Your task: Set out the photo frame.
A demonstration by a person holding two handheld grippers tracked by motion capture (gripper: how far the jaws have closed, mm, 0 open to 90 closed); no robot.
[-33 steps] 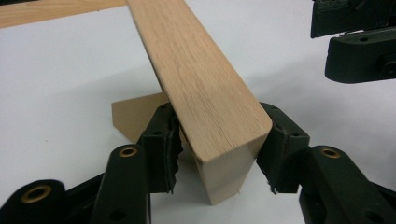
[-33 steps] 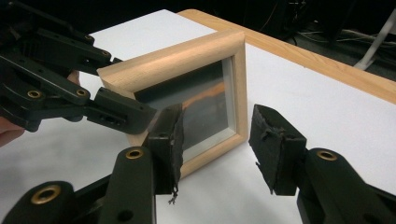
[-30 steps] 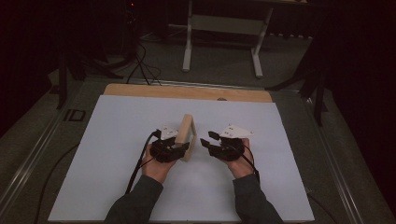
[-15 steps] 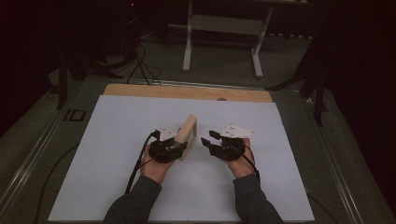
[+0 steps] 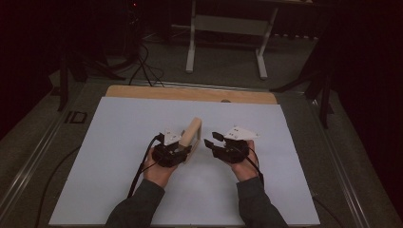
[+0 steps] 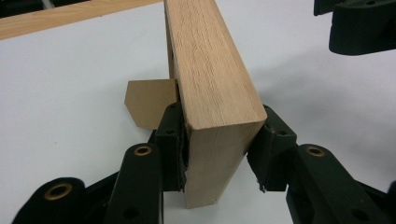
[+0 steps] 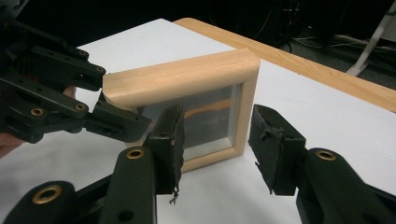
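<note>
Wooden picture frame [image 5: 192, 134] standing on edge near the middle of the white sheet [image 5: 119, 142] that covers the table, its glass face turned toward my right side. My left gripper [image 5: 183, 151] pinches the frame's near end across its thickness; in the left gripper view both pads press on the wood [image 6: 212, 88], one on each broad face, and a brown back stand [image 6: 150, 102] juts from the rear face onto the sheet. My right gripper [image 5: 211, 141] hovers just beside the frame on the glass side, apart from it, jaws spread with nothing between them. In the right gripper view the glass pane [image 7: 205, 119] lies beyond those parted jaws. Table's bare wooden edge [image 5: 190, 93] runs along the sheet's far side.
</note>
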